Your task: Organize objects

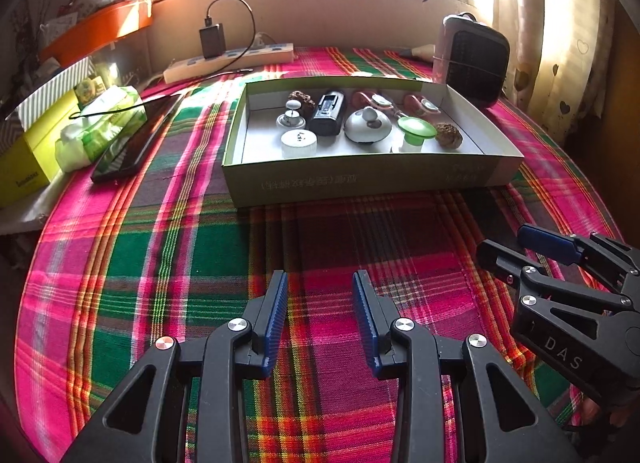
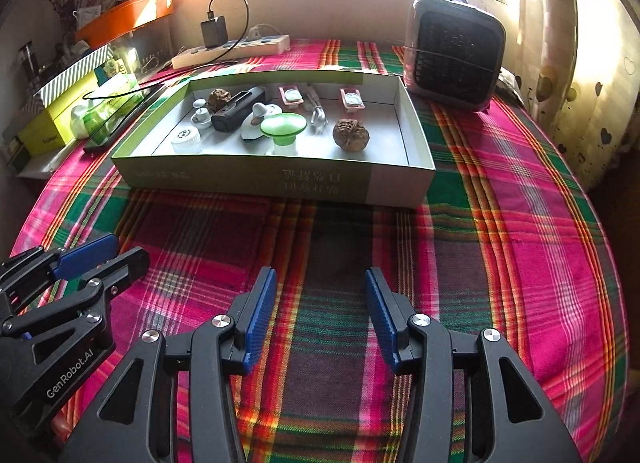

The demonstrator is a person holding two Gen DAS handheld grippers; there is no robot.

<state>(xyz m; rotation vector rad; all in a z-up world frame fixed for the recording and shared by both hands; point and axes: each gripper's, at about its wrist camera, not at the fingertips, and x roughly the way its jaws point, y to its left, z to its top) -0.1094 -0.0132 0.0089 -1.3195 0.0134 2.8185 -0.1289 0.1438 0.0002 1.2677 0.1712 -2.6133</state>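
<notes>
On the table, a pink-and-green plaid cloth [image 2: 520, 191] covers the whole work surface, bare where I stand. Against the far wall sit the grey mesh-fronted fan heater [image 2: 454, 59] and the cream power strip [image 2: 232, 49] with a black charger plugged in, both parked clear of the sorting area.

Centre stage is the shallow green-and-white cardboard box [image 2: 280, 179], long side facing me, an easy reach over its low wall. Everything to organize already lies inside: a black rectangular device [image 2: 236, 107], a white domed lid with a knob [image 2: 256, 123], a green-topped plastic stopper [image 2: 283, 129], a white ribbed cap [image 2: 186, 140], a wrinkled brown walnut [image 2: 351, 135], with a second walnut at the back. Nothing loose on the cloth near me; the job looks about finished.

Both tongs are tilted down toward the cloth, short of the box, side by side. My left gripper [image 1: 320, 303] is moderately parted, empty. My right gripper [image 2: 320, 303] gapes somewhat wider, empty too.
</notes>
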